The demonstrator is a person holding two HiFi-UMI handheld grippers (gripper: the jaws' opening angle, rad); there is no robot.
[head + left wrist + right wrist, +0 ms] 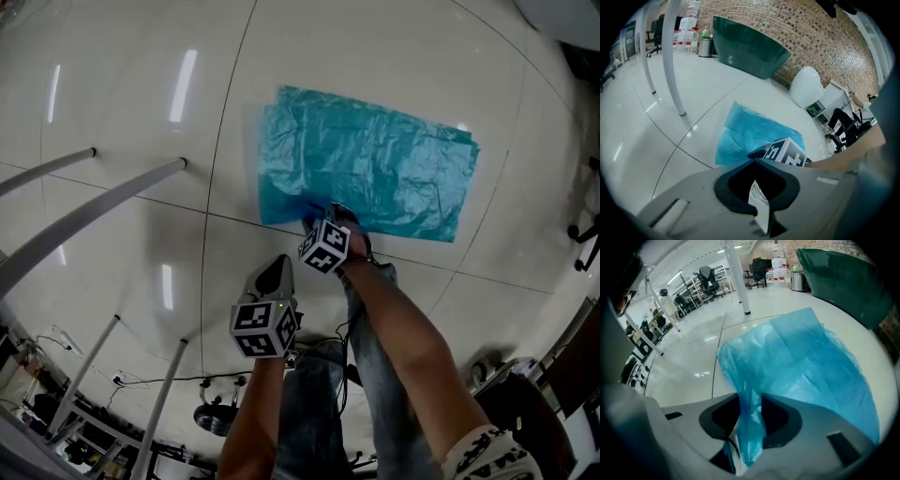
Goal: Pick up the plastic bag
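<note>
1. Glossy pale floor tiles (141,84) stretch across a large workroom, with slanting metal table legs (94,206) to the person's left and a brick wall (825,42) beyond.
2. Ahead of the person, the plastic bag (375,159), a thin blue sheet, lies flat on the tiles. Its long axis runs left to right across the head view, slightly askew.
3. At the bag's near edge, close to the near-left corner, the right gripper (323,217) has its jaws closed on a gathered fold of the film. The right gripper view shows that fold puckered up between the pads.
4. Almost all of the sheet spreads away from those jaws, forward and to the right, and lies on the floor.
5. Short of the bag and closer to the person, the left gripper (274,272) points toward the same corner. Its jaws are drawn together on nothing.
6. The coming lift appears to turn on that off-centre hold. With the right gripper much the nearer and gripping one end of the near edge, raising it would likely peel the bag up from the corner, with the long side trailing.
</note>
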